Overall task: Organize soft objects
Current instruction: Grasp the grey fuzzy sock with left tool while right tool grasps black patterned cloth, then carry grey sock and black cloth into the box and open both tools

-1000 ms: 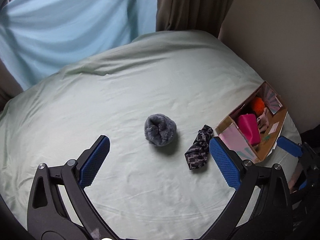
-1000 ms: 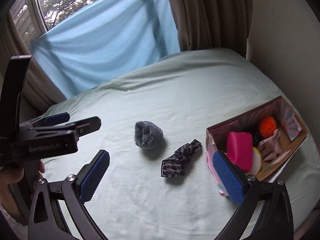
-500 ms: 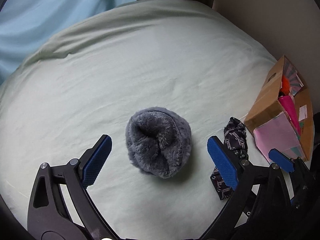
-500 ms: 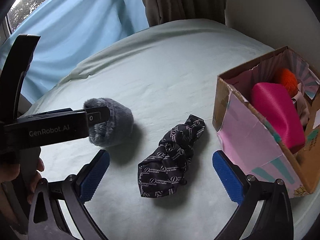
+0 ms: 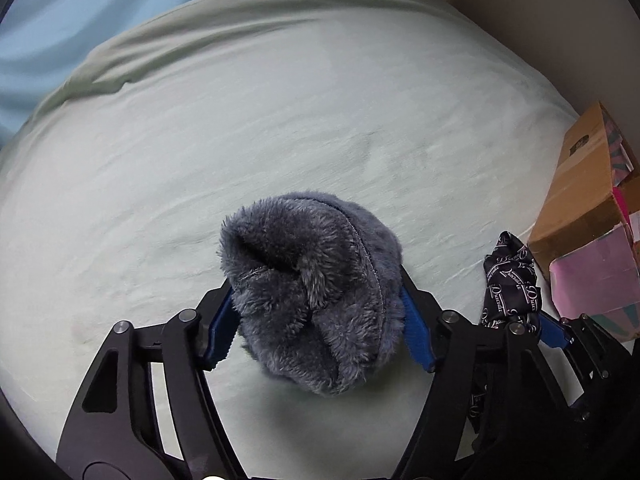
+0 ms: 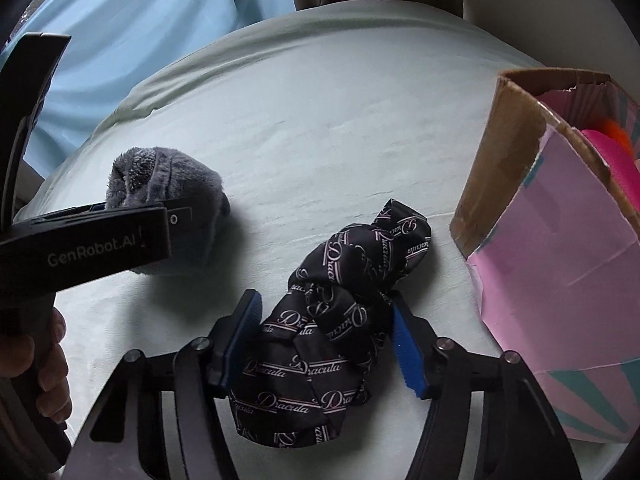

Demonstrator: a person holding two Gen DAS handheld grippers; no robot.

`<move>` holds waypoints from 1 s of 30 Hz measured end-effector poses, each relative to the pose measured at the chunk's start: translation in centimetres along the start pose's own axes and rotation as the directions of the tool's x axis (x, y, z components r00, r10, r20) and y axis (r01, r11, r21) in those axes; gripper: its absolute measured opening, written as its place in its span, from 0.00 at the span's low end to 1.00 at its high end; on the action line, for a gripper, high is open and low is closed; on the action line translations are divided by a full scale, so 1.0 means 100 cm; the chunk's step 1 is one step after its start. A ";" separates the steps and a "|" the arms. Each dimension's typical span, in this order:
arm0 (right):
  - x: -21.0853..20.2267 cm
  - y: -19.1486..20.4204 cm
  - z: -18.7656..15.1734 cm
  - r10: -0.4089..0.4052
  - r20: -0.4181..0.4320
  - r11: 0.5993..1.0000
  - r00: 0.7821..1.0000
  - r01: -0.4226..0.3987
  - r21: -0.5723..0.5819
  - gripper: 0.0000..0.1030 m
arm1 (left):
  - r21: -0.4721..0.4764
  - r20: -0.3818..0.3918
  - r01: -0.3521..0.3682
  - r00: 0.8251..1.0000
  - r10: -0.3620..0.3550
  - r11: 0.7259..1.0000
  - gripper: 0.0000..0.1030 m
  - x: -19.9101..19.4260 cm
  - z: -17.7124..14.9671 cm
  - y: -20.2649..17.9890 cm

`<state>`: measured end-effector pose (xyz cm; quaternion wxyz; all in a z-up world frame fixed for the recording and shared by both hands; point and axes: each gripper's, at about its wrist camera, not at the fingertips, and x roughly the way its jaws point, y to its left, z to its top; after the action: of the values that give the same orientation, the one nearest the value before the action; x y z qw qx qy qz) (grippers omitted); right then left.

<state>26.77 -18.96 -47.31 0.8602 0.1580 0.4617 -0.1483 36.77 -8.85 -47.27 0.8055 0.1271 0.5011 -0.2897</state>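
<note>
Presently on bed: grey fuzzy bundle, mid-bed, left hand-held gripper closing on it, apparently touching; black printed cloth, beside cardboard box, right hand-held gripper closing around it.

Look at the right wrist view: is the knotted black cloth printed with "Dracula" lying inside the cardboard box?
No, the knotted black printed cloth lies on the pale green bedsheet, beside the cardboard box, between the closing right claw's blue pads.
</note>
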 end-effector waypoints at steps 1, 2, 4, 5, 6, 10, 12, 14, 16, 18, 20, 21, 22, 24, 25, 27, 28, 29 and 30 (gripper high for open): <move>0.001 0.000 -0.001 -0.004 -0.001 1.000 1.000 0.004 -0.003 0.48 | 0.007 0.003 -0.002 1.000 0.002 1.000 0.59 -0.001 0.000 0.001; 0.001 -0.001 -0.001 -0.005 -0.001 1.000 1.000 0.005 -0.006 0.44 | 0.018 0.005 -0.006 1.000 0.006 1.000 0.54 -0.001 -0.001 0.000; -0.001 -0.005 -0.001 0.000 -0.001 1.000 1.000 0.000 -0.010 0.40 | 0.034 0.010 -0.010 1.000 0.010 0.999 0.48 -0.003 -0.001 -0.001; -0.002 -0.006 -0.001 0.004 -0.001 1.000 1.000 -0.004 -0.013 0.38 | 0.036 0.011 -0.013 1.000 0.012 0.999 0.46 -0.005 -0.001 -0.002; -0.003 -0.007 0.000 0.007 0.001 1.000 1.000 -0.007 -0.016 0.36 | 0.034 0.011 -0.014 1.000 0.014 0.999 0.46 -0.007 -0.001 -0.001; -0.021 -0.007 0.001 0.019 0.025 0.999 0.999 -0.018 -0.037 0.35 | 0.022 0.018 -0.016 1.000 0.015 1.000 0.43 -0.022 0.001 -0.001; -0.035 -0.007 0.004 0.030 0.040 0.999 0.999 -0.028 -0.043 0.35 | 0.009 0.032 -0.007 0.999 0.006 1.000 0.43 -0.038 0.002 -0.002; -0.050 -0.005 0.008 0.040 0.054 0.998 0.998 -0.037 -0.052 0.35 | -0.014 0.046 -0.007 0.999 0.007 1.000 0.43 -0.057 0.006 -0.002; -0.069 -0.003 0.014 0.052 0.065 0.997 0.997 -0.048 -0.062 0.35 | -0.038 0.062 -0.012 0.998 0.014 0.999 0.43 -0.081 0.009 -0.004; -0.092 -0.003 0.020 0.067 0.080 0.996 0.995 -0.062 -0.072 0.35 | -0.051 0.077 -0.019 0.997 0.022 0.999 0.43 -0.104 0.014 -0.006; -0.120 -0.006 0.024 0.081 0.092 0.993 0.992 -0.073 -0.088 0.35 | -0.057 0.094 -0.032 0.995 0.037 0.998 0.43 -0.129 0.020 -0.013; -0.134 -0.007 0.028 0.088 0.100 0.992 0.991 -0.079 -0.097 0.35 | -0.060 0.105 -0.037 0.994 0.044 0.998 0.43 -0.141 0.023 -0.017; -0.146 -0.008 0.031 0.095 0.106 0.991 0.990 -0.083 -0.105 0.35 | -0.062 0.115 -0.044 0.992 0.050 0.997 0.43 -0.154 0.026 -0.022; -0.172 -0.013 0.037 0.098 0.118 0.989 0.988 -0.084 -0.121 0.35 | -0.072 0.133 -0.054 0.989 0.063 0.996 0.43 -0.177 0.032 -0.032; -0.183 -0.015 0.041 0.100 0.124 0.988 0.987 -0.084 -0.129 0.35 | -0.079 0.142 -0.056 0.988 0.067 0.995 0.43 -0.189 0.034 -0.039; -0.206 -0.024 0.048 0.107 0.138 0.986 0.985 -0.088 -0.143 0.35 | -0.093 0.157 -0.060 0.985 0.074 0.994 0.43 -0.208 0.040 -0.051; -0.218 -0.030 0.051 0.109 0.143 0.985 0.984 -0.088 -0.150 0.35 | -0.100 0.163 -0.062 0.983 0.078 0.993 0.43 -0.217 0.043 -0.059; -0.227 -0.036 0.055 0.111 0.147 0.984 0.983 -0.089 -0.153 0.35 | -0.106 0.169 -0.066 0.982 0.083 0.992 0.43 -0.226 0.046 -0.066; -0.238 -0.044 0.059 0.117 0.150 0.984 0.982 -0.094 -0.154 0.35 | -0.112 0.175 -0.071 0.980 0.090 0.991 0.43 -0.234 0.049 -0.075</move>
<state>16.77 -22.75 -24.82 0.9100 0.1066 0.3926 -0.0801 28.18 -9.31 -23.76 0.8641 0.0781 0.4352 -0.2403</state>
